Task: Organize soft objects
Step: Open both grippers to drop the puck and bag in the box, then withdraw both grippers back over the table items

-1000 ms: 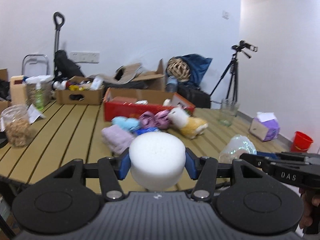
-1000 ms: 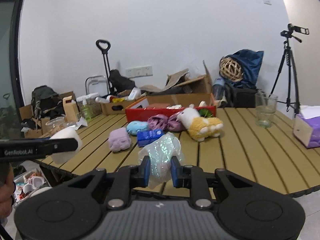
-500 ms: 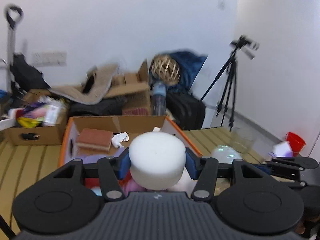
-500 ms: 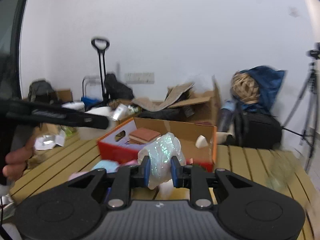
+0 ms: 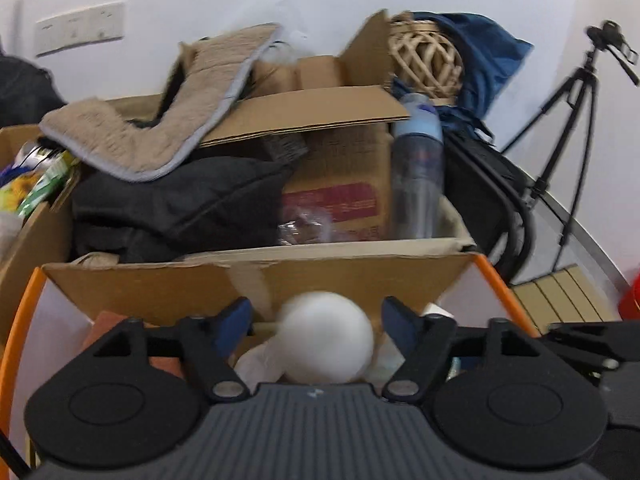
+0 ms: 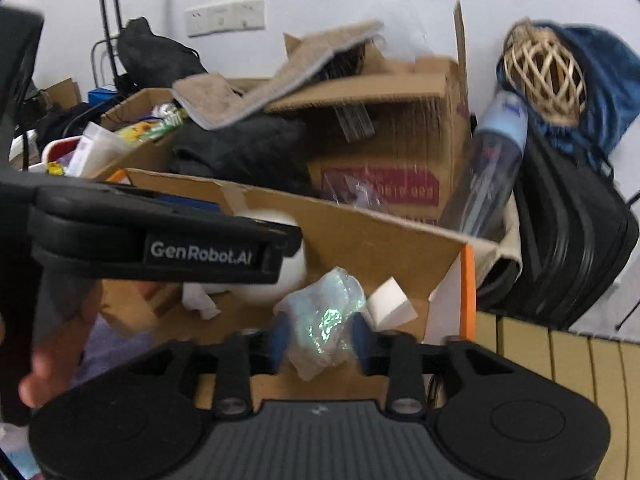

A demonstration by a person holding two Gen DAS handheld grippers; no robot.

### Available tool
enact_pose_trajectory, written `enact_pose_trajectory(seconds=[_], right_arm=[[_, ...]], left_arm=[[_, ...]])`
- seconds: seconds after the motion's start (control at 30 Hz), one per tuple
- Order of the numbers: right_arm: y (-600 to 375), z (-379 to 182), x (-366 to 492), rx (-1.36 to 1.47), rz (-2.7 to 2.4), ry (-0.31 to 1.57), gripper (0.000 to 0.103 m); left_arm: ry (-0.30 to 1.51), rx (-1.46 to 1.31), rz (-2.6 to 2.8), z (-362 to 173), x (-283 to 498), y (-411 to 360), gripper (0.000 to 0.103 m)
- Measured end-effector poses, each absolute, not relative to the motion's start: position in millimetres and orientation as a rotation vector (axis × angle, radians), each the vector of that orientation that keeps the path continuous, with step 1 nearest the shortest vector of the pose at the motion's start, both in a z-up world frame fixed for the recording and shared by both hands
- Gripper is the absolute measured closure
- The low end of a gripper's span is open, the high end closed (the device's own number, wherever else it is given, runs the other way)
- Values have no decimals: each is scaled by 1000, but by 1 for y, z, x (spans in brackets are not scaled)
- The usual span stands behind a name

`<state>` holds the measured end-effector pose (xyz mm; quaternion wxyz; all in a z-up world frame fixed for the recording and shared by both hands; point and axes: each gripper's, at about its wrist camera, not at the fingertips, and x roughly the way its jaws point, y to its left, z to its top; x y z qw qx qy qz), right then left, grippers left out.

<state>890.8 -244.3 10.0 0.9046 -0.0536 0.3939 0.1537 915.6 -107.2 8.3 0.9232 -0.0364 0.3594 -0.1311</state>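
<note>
Both grippers hang over the open orange-edged box (image 5: pixel 256 280), each letting go of a soft item. The left gripper (image 5: pixel 316 320) has its jaws opening; the white foam puck (image 5: pixel 326 344) sits between the blue pads with a clear gap on either side, blurred, and by appearance it is dropping free into the box directly below and ahead. The right gripper (image 6: pixel 318 340) likewise has its jaws opening; the iridescent wrap (image 6: pixel 324 320) lies between the pads, no longer visibly pinched, over the right end of the box interior. Seen from the right wrist, the left gripper's body crosses the picture on the left, held by a hand (image 6: pixel 60 344), with the puck showing just under its tip. The two drops therefore fall side by side, puck left, wrap right, and neither gripper needs to travel further. The puck shows no marked long axis; the wrap stands roughly upright. Inside the box lie a white wedge (image 6: pixel 390 300), crumpled white tissue (image 6: pixel 200 300) and a brown block (image 5: pixel 108 324). The box rests on a slatted wooden table (image 6: pixel 560 364). Beyond stand cardboard cartons, dark bags, a bottle (image 5: pixel 416 176), a wicker ball (image 6: pixel 544 72), a tripod (image 5: pixel 576 120) and a white wall.
</note>
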Motion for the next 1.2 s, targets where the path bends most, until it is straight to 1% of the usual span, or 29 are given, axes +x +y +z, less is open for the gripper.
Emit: enact_pose_trajectory(seconds=[0.03, 0.07, 0.1, 0.2, 0.3, 0.47, 0.57, 0.63, 0.67, 0.7, 0.87, 0.93, 1.0, 1.07, 1.2], right_arm=[[-246, 10, 889, -122, 320, 809, 43], [-247, 12, 886, -137, 316, 798, 41], [-249, 16, 882, -146, 300, 782, 41], [-257, 33, 872, -151, 269, 753, 41], [-263, 63, 853, -150, 257, 709, 41], [-274, 121, 788, -161, 258, 636, 39], [-282, 151, 736, -147, 248, 594, 37], [-287, 164, 701, -147, 248, 561, 34], [-289, 170, 676, -147, 255, 541, 30], [-291, 173, 656, -145, 265, 524, 27], [-295, 179, 543, -134, 303, 443, 25], [-294, 175, 500, -120, 311, 402, 23], [-292, 168, 456, -108, 330, 358, 19], [-288, 156, 412, -115, 334, 319, 18], [-277, 129, 337, -127, 287, 271, 15]], left_arm=[[737, -87, -275, 10, 915, -104, 24], [731, -93, -280, 13, 913, -100, 23], [725, -91, -281, 19, 911, -98, 21], [699, -86, -257, 42, 897, -90, 21], [684, -54, -255, 72, 871, -79, 21], [601, 18, -241, 129, 786, -58, 19], [541, 25, -245, 159, 725, -39, 15], [500, 28, -245, 173, 677, -27, 13], [476, 30, -253, 177, 651, -20, 10], [457, 31, -261, 179, 626, -13, 8], [377, 54, -264, 174, 510, 13, 5], [323, 70, -234, 167, 464, 22, 3], [245, 125, -164, 155, 418, 26, 0], [182, 159, -114, 141, 372, 29, 0], [128, 150, -105, 119, 289, 38, 0]])
